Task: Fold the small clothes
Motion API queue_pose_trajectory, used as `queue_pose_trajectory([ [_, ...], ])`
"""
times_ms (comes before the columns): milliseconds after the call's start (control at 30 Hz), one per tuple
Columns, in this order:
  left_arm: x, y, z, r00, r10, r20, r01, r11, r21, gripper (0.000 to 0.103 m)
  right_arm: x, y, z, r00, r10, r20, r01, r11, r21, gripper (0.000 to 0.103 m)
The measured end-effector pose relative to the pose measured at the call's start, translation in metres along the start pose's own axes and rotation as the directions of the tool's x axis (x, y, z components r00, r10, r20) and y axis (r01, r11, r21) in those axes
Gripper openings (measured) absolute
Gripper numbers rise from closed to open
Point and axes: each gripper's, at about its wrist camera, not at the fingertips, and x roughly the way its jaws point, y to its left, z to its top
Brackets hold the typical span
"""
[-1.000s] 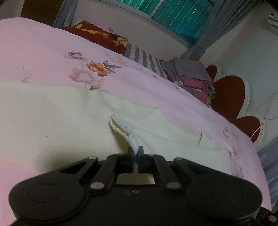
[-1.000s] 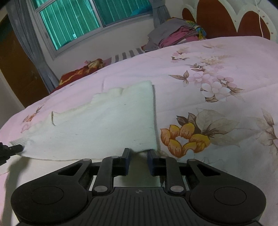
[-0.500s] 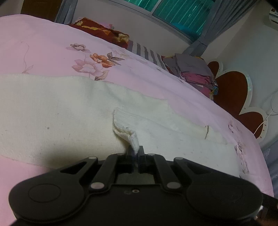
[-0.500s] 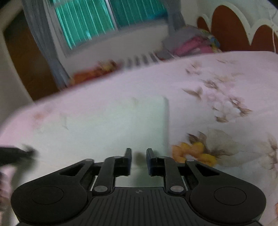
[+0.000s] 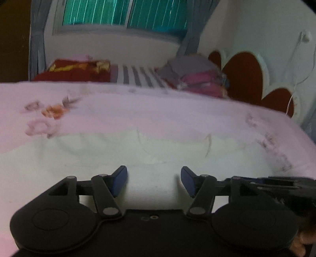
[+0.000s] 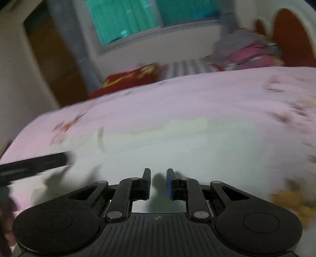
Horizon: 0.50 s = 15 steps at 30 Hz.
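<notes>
One cream garment [image 5: 110, 168] flat; left tongs [image 5: 153, 180] opening, right tongs [image 6: 158, 182] slightly apart, both empty.

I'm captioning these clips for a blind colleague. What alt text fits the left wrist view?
The left gripper, its jaws opening with nothing between them, hovers over a cream knitted garment spread flat on a pink floral bedspread. The right gripper's tip enters from the right edge; a stack of folded clothes sits beyond, below a green-blinded window.
</notes>
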Motion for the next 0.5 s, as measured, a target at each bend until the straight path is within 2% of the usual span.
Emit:
queue_pose_trajectory([
  [100,0.002,0.028,-0.005,0.998,0.063,-0.005,-0.063,0.997,-0.042,0.056,0.016,0.01,0.006,1.0,0.026,-0.018,-0.027,0.993,-0.112,0.018],
  [133,-0.001,0.039,-0.007,0.997,0.074,-0.001,-0.073,0.995,-0.069,0.055,0.016,0.004,0.009,1.0,0.013,-0.012,-0.015,0.992,-0.128,0.018],
  [167,-0.004,0.05,-0.009,0.998,0.06,0.002,-0.059,0.993,-0.101,0.052,0.015,-0.011,0.015,0.999,-0.046,0.002,0.046,0.991,-0.125,0.018],
  [233,-0.006,0.058,-0.011,0.999,0.035,0.006,-0.034,0.994,-0.107,0.049,0.014,-0.046,0.025,0.976,-0.219,0.009,0.219,0.974,-0.057,0.018],
  [267,-0.005,0.055,-0.01,0.999,0.041,0.004,-0.04,0.995,-0.088,0.049,0.013,-0.072,0.034,0.964,-0.267,0.009,0.267,0.963,0.025,0.017],
  [300,-0.004,0.05,-0.01,0.998,0.055,0.002,-0.055,0.997,-0.06,0.049,0.014,-0.093,0.042,0.959,-0.284,-0.002,0.283,0.955,0.087,0.008],
  [333,-0.003,0.047,-0.011,0.998,0.067,0.003,-0.066,0.997,-0.04,0.05,0.017,-0.104,0.048,0.955,-0.295,-0.007,0.294,0.951,0.098,0.0],
  [367,-0.003,0.045,-0.012,0.997,0.072,0.007,-0.071,0.997,-0.032,0.051,0.021,-0.109,0.053,0.95,-0.313,-0.012,0.313,0.945,0.094,0.0],
  [433,-0.004,0.044,-0.014,0.997,0.072,0.016,-0.071,0.997,-0.032,0.051,0.025,-0.116,0.057,0.955,-0.297,-0.021,0.297,0.948,0.112,0.0],
  [500,-0.007,0.042,-0.009,0.997,0.073,0.003,-0.072,0.996,-0.046,0.051,0.027,-0.113,0.056,0.95,-0.312,-0.016,0.313,0.948,0.063,0.0],
])
